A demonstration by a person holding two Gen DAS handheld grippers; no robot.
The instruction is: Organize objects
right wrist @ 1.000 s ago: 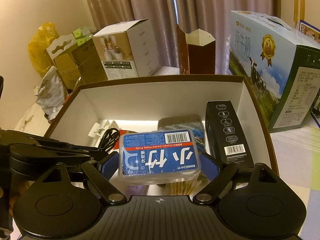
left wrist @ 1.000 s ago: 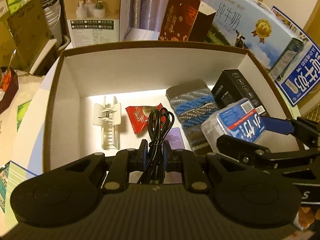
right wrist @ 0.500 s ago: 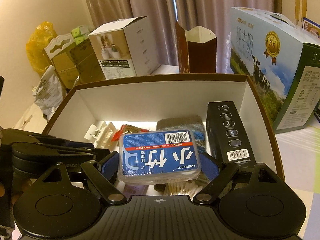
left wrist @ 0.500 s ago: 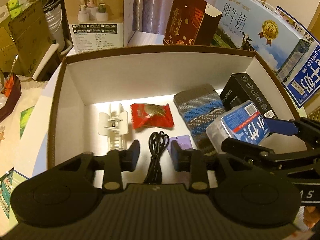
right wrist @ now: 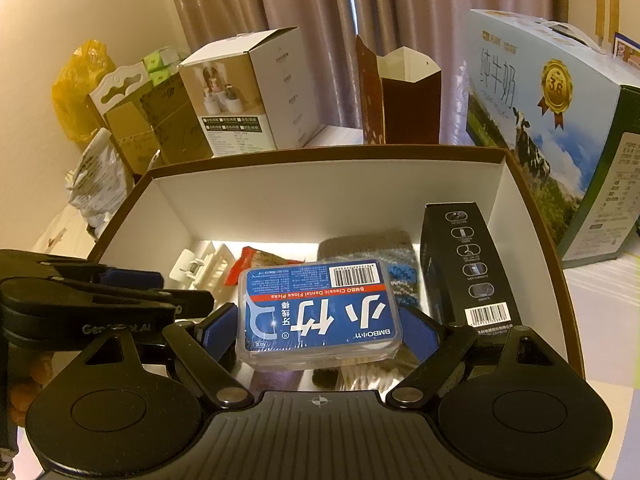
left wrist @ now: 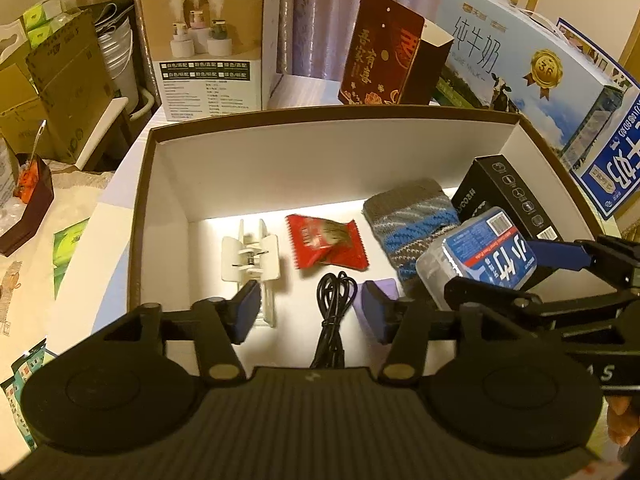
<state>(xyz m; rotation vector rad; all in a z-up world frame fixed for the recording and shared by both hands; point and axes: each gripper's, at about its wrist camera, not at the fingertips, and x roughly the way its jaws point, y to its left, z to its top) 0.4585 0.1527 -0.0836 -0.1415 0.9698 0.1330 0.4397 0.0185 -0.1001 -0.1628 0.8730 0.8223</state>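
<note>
A brown-rimmed white box (left wrist: 168,200) (right wrist: 320,196) holds the sorted items. On its floor a coiled black cable (left wrist: 334,308) lies loose, and my left gripper (left wrist: 312,312) hangs open above it with nothing between its fingers. My right gripper (right wrist: 320,332) is shut on a blue floss pick box (right wrist: 318,312) (left wrist: 480,256), held over the box's right side. Also inside lie a white clip (left wrist: 252,256), a red snack packet (left wrist: 326,246), a knitted pouch (left wrist: 412,220), a black carton (left wrist: 508,200) (right wrist: 468,268) and a purple item (left wrist: 384,286), partly hidden.
Behind the white box stand a humidifier carton (left wrist: 212,40), a dark red gift bag (left wrist: 380,52) and a large milk carton (left wrist: 532,76). Cardboard boxes (left wrist: 52,88) and clutter crowd the left. A curtain (right wrist: 300,12) hangs at the back.
My left gripper opened and let go of the black cable, which now lies on the box floor. The gripper has drawn back and up. The right gripper still holds the floss box.
</note>
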